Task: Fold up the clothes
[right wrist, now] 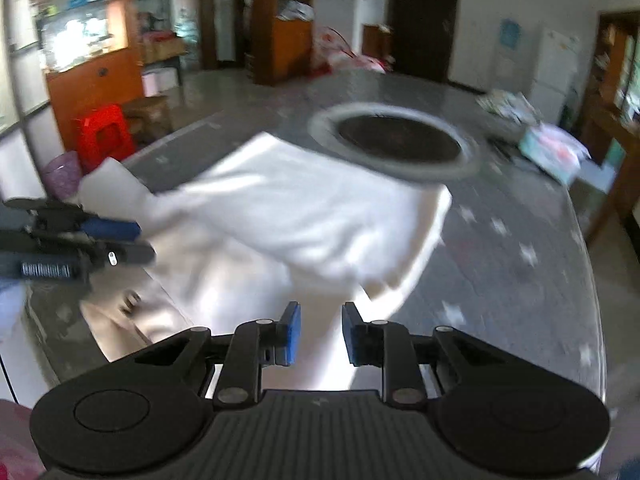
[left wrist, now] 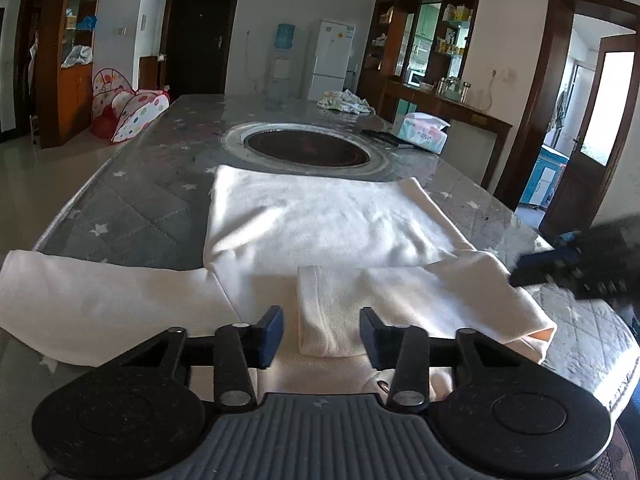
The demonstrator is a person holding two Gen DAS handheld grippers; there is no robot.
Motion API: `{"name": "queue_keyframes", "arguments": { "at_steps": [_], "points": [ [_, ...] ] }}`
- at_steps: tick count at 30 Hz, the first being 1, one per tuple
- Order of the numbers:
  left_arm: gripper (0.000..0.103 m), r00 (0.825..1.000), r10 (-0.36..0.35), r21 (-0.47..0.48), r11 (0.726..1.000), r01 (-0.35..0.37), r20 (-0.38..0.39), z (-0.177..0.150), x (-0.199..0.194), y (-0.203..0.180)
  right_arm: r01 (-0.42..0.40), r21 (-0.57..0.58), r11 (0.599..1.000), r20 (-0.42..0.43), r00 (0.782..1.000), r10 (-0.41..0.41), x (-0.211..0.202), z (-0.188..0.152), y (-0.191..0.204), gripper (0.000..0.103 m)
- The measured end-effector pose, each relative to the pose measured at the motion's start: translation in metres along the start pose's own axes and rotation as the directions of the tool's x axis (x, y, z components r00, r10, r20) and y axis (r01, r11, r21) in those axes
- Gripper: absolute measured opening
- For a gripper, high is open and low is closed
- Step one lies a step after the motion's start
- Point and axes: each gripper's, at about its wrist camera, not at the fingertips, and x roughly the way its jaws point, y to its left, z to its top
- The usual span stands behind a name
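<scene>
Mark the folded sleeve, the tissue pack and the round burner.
folded sleeve (left wrist: 320, 312), left wrist view, on its cuff end
tissue pack (left wrist: 424, 133), left wrist view, on its front face
round burner (left wrist: 308, 148), left wrist view, on its dark centre

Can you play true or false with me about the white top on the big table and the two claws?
1. The white garment lies on a grey table cover with stars. True.
2. One sleeve is folded across the garment. True.
3. The left claw is squeezing the folded sleeve. False: its pads stand apart on either side of the cuff and do not press it.
4. A tissue pack sits on the far part of the table. True.
5. The round dark plate in the table is covered by the garment. False: it lies bare beyond the garment's far edge.
6. The right claw holds a red stool. False: nothing is between its pads.
</scene>
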Motion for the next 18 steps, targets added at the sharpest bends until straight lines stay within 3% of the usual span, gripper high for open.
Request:
{"name": "queue_keyframes", "arguments": {
  "at_steps": [1,3,6,9,14,18],
  "points": [
    [0.035,1.000,0.002,0.001,1.000,-0.002,-0.008,0.000,0.003,-0.001,-0.001,0.012,1.000,-0.006,1.000,0.001,0.001,-0.005,-0.003,0.022],
    [0.017,1.000,0.003,0.008,1.000,-0.003,-0.020,-0.001,0.006,-0.003,-0.003,0.031,1.000,-0.012,1.000,0.004,0.004,-0.014,-0.007,0.022],
    [0.006,0.999,0.027,0.018,0.999,-0.026,-0.029,-0.003,0.008,-0.004,-0.002,0.037,0.999,-0.033,0.999,0.003,0.011,-0.021,-0.009,0.021],
    [0.003,0.999,0.042,0.017,0.999,-0.042,-0.022,-0.002,0.003,-0.001,-0.008,0.031,0.999,-0.027,1.000,0.009,0.009,-0.019,-0.011,0.021],
    [0.003,0.998,0.059,0.023,0.998,-0.059,-0.005,0.003,-0.004,0.001,-0.017,0.039,0.999,0.054,0.998,0.015,0.001,-0.001,-0.014,0.021],
    [0.003,0.998,0.062,0.024,0.998,-0.062,0.004,0.005,-0.008,-0.001,-0.027,0.070,0.997,0.068,0.997,0.022,0.018,0.007,-0.018,0.021]
  ]
}}
